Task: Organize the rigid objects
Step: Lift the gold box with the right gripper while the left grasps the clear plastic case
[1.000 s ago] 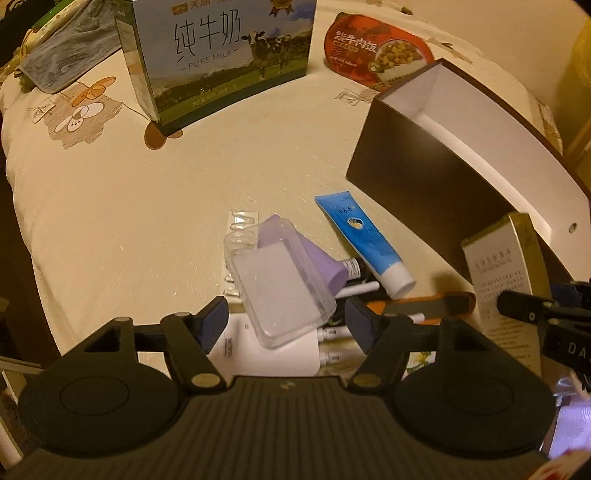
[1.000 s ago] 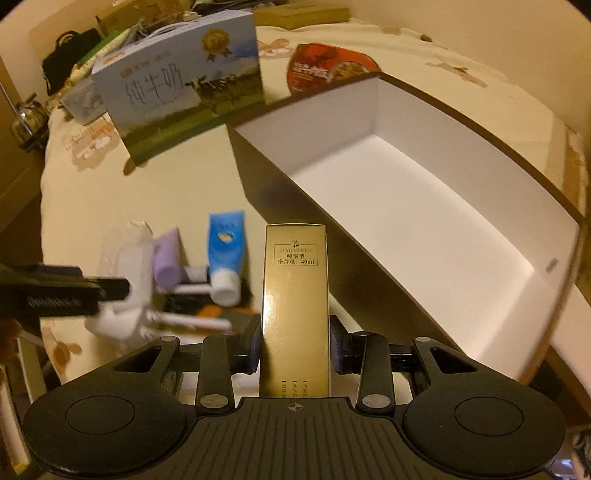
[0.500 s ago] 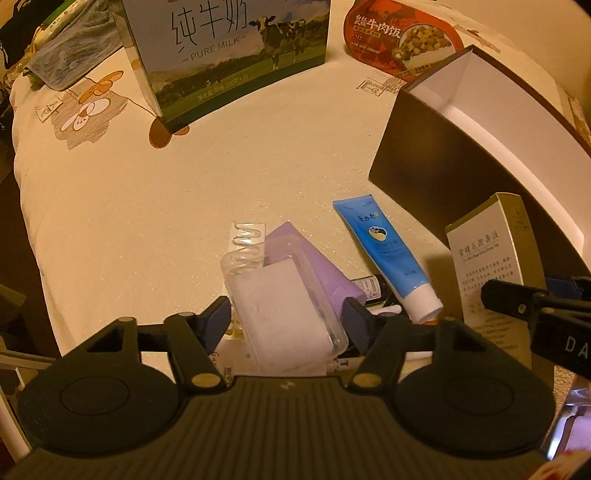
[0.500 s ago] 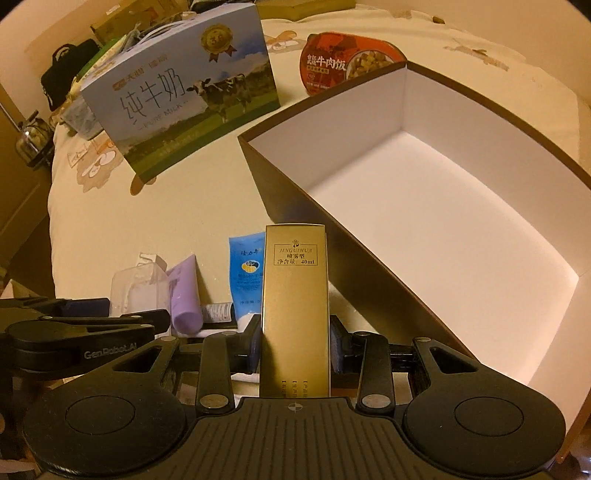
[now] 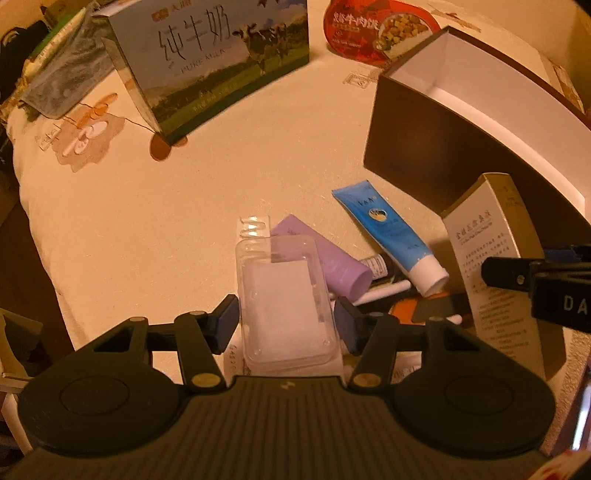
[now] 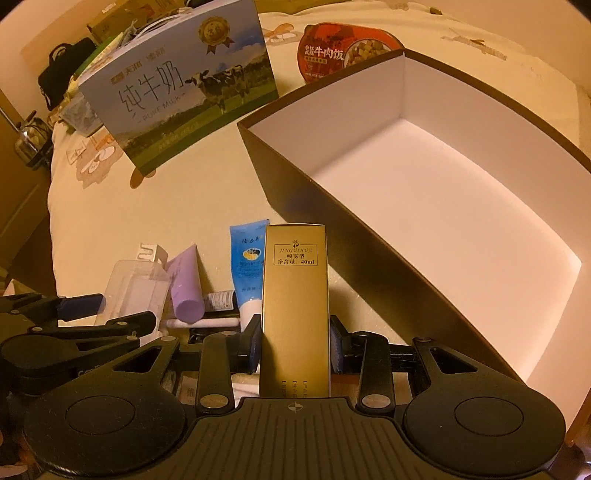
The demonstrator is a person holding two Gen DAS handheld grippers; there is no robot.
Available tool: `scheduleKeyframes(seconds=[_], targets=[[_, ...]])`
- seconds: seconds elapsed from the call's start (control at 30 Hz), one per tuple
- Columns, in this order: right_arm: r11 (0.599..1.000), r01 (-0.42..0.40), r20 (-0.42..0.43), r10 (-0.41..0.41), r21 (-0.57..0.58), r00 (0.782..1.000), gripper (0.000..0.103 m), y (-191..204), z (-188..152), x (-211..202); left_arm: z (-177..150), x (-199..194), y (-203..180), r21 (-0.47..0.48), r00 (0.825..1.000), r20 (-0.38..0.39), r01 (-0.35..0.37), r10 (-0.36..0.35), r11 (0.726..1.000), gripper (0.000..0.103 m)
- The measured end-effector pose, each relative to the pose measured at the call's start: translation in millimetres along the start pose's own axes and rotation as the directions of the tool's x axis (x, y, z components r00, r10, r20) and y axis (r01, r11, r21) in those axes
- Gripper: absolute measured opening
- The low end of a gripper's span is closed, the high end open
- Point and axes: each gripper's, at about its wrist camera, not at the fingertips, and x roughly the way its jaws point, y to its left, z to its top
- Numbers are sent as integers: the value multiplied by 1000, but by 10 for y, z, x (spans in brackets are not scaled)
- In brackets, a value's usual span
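My right gripper is shut on a tall gold carton and holds it upright, left of the open brown box with a white, empty inside. The carton also shows in the left wrist view. My left gripper is open around a clear plastic case, its pads close to the case's sides. The case lies on a pile with a purple tube, a blue tube and small white and orange items.
A milk carton box stands at the back, a red meal tub beside it. The brown box is to the right. A bag and clutter lie at the far left. The cloth drops off at the left edge.
My left gripper has moved forward over the clear case, which now sits between its fingers. My right gripper has lifted the gold carton and the view has drawn back from the box.
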Motion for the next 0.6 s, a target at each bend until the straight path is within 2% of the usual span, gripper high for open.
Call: scheduleKeyframes(seconds=[0.13,0.27,0.6], targets=[[1000,-1,0,1,2,1000,32,-4,6,10,50,47,32,-38,1000,-20,7,-8,999,53],[1000,0,0,0,3,1000,32,-10,10,13,67,85,13,-22,1000,-25,-1,1,1000,53],[1000,-14,20,14,2,1000,32,10,-1,-126,27,-164,-36,29,998,47,-30,29,999,52]])
